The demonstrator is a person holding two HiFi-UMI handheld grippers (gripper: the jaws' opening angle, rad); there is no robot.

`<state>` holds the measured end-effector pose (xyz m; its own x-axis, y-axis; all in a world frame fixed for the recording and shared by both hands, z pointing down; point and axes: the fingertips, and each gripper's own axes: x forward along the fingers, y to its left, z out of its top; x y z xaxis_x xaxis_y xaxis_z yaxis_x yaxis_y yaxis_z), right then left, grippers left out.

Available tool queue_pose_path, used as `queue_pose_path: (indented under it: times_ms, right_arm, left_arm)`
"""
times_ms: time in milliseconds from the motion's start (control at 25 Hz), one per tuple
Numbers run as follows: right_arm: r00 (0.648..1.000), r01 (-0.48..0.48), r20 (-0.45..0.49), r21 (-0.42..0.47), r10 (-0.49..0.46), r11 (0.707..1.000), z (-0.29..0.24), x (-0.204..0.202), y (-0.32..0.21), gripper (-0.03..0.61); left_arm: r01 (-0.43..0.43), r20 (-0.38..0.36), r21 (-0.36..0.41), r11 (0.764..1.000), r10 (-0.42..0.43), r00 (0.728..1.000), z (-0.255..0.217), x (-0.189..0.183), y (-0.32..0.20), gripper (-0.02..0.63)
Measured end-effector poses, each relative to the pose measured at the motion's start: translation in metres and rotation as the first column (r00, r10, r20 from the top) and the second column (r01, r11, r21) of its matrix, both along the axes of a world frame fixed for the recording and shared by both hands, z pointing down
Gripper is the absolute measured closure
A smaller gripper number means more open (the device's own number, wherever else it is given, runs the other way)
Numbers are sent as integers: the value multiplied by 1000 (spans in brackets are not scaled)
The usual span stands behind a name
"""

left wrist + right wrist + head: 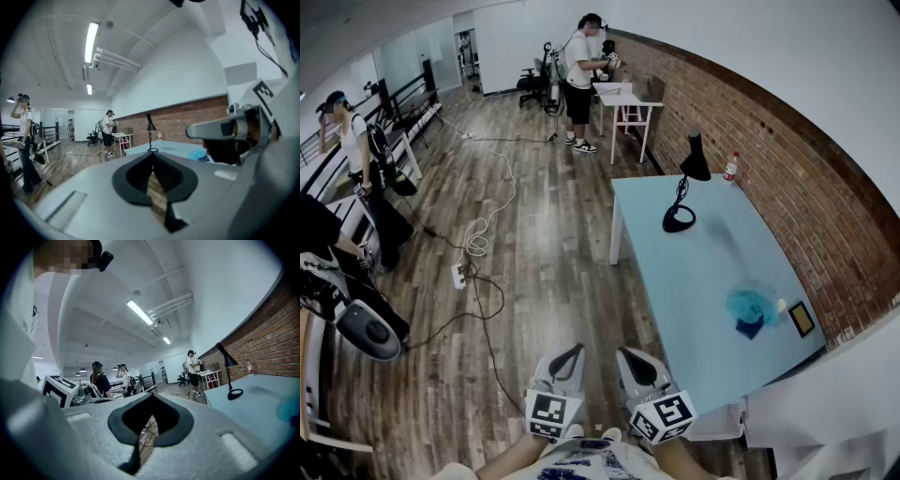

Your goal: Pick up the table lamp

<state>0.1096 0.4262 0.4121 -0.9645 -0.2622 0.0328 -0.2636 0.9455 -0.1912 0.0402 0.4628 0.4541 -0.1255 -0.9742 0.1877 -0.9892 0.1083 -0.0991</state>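
Note:
A black table lamp [684,187] with a round base and a cone shade stands upright near the far end of the light blue table [694,281]. It also shows small in the left gripper view, lamp [150,127], and at the right of the right gripper view, lamp [228,373]. My left gripper [566,361] and right gripper [636,366] hang side by side at the bottom of the head view, over the wood floor and well short of the lamp. Both are shut with nothing between the jaws.
On the table lie a blue cloth [750,307], a small dark-framed card [802,320] and a bottle [730,167] by the brick wall. Cables and a power strip [461,274] cross the floor. People stand at the left and by a white table [623,103] at the back.

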Motion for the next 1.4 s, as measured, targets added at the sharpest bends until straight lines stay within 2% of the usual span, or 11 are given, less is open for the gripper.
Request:
queue_pose_path:
  times_ms: [280,720,840,1080,1400]
  right_arm:
    - [1000,12,-12,-24,-12,1000,4,-2,-1,581]
    - [1000,17,-17,-104,-19,994,26,5,-34,580]
    - [1000,16,-19,-120,-18,993,33,-2,-48,580]
    - [999,-14,-42,-115,9,993,45,-48,-85,580]
    - [993,-119,-40,-104,115,987,38,-152,-178,580]
  left_arm:
    - [6,3,1,1000,-6,1000,-3,-3,-1,621]
    - [25,-13,-38,999,-25,1000,19,4,-20,621]
    - [22,-15,-46,999,-23,1000,25,-4,-34,621]
    - [1,-31,-31,1000,-2,1000,36,-60,-80,621]
    - [-137,-34,-21,990,136,990,31,-155,-185,621]
